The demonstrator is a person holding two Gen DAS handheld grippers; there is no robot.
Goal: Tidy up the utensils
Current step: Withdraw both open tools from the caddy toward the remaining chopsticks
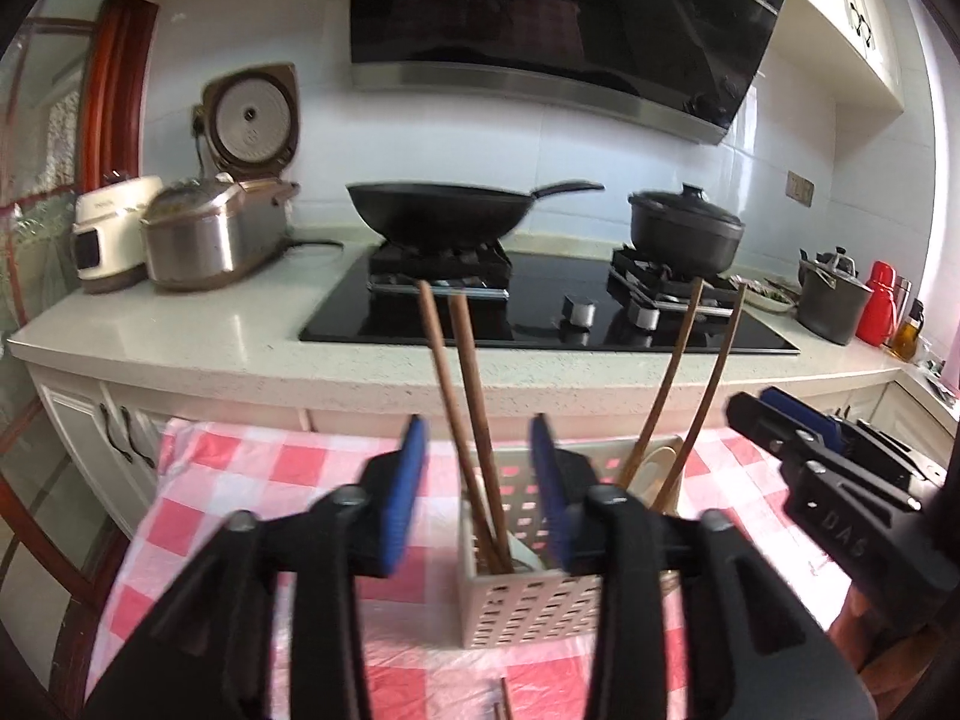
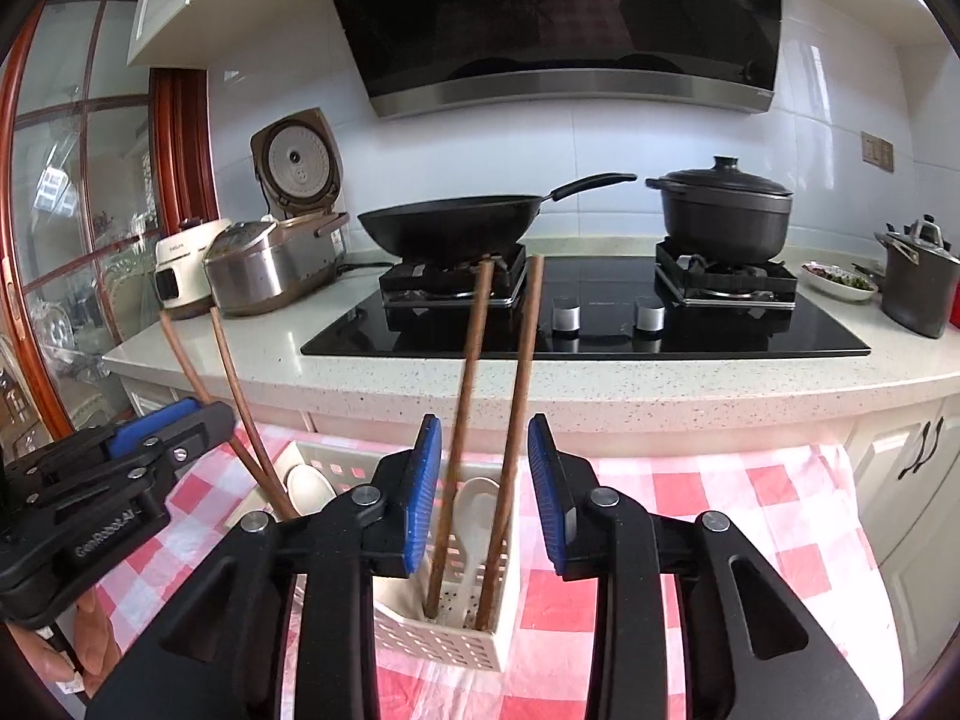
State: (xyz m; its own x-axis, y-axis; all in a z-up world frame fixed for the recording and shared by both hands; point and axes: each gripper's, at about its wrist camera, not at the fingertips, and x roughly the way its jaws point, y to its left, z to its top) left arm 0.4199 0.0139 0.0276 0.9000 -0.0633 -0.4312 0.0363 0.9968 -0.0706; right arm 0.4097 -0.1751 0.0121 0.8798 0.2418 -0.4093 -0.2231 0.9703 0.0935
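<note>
A white perforated utensil caddy (image 1: pixel 528 612) (image 2: pixel 444 642) stands on a red-and-white checked cloth (image 1: pixel 240 480). My left gripper (image 1: pixel 477 423) is open; a pair of brown chopsticks (image 1: pixel 475 396) stands upright in the caddy between its blue pads, touching neither. My right gripper (image 2: pixel 485 423) is open too, around a second chopstick pair (image 2: pixel 521 372) that stands in another compartment beside a white spoon (image 2: pixel 474 504). Each gripper shows in the other's view: the right gripper (image 1: pixel 759 402) at the right, the left gripper (image 2: pixel 198 411) at the left near its chopsticks (image 2: pixel 235 372).
Behind the cloth runs a speckled counter edge (image 1: pixel 420 384) with a black hob, a wok (image 2: pixel 450 228) and a lidded pot (image 2: pixel 726 213). Rice cookers (image 1: pixel 204 234) sit at the left. More chopstick ends (image 1: pixel 501 702) lie on the cloth at the near edge.
</note>
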